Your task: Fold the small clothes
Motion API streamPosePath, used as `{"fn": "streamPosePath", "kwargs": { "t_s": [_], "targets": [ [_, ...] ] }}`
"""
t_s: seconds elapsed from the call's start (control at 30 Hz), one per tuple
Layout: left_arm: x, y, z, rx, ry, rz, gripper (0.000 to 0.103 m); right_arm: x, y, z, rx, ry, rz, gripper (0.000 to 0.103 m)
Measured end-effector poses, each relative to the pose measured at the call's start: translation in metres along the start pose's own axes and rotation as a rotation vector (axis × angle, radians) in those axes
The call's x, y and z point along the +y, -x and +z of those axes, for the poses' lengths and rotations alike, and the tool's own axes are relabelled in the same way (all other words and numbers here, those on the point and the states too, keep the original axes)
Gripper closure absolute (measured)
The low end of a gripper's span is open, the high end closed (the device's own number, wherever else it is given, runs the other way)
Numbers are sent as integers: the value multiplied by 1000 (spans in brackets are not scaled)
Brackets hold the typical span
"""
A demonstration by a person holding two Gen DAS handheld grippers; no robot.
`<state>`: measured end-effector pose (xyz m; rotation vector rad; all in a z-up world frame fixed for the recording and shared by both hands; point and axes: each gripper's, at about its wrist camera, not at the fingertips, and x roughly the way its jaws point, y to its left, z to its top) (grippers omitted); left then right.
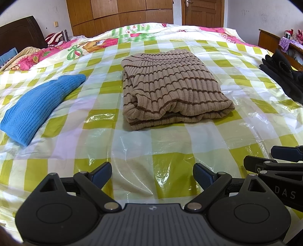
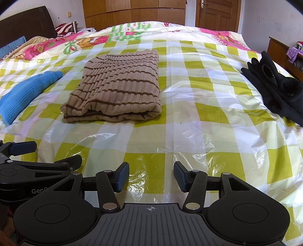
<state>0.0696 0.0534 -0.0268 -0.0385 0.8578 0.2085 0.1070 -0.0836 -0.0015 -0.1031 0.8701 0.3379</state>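
Observation:
A tan ribbed sweater with brown stripes (image 1: 170,89) (image 2: 117,89) lies folded into a neat rectangle on the green-checked plastic sheet (image 1: 132,143) (image 2: 198,113) that covers the bed. A blue knit garment (image 1: 39,106) (image 2: 24,92) lies folded to its left. A heap of black clothes (image 1: 284,73) (image 2: 278,90) sits at the right. My left gripper (image 1: 152,176) hovers open over bare sheet, well short of the sweater, nothing between its fingers. My right gripper (image 2: 151,176) stands open beside it, also holding nothing.
A floral quilt (image 1: 75,47) and pillows lie along the bed's far side by the dark headboard (image 1: 20,32). A wooden wardrobe (image 1: 121,15) and a door (image 1: 202,11) stand behind. A wooden cabinet (image 2: 280,51) is at the right.

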Motion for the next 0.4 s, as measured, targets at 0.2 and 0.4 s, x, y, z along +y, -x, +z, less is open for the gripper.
{"fn": "streamPosePath", "kwargs": {
  "t_s": [0.2, 0.4],
  "targets": [
    [0, -1, 0, 4, 3, -1, 0, 0, 0, 0, 0, 0, 0, 51],
    [0, -1, 0, 5, 4, -2, 0, 0, 0, 0, 1, -1, 0, 51]
  ]
}}
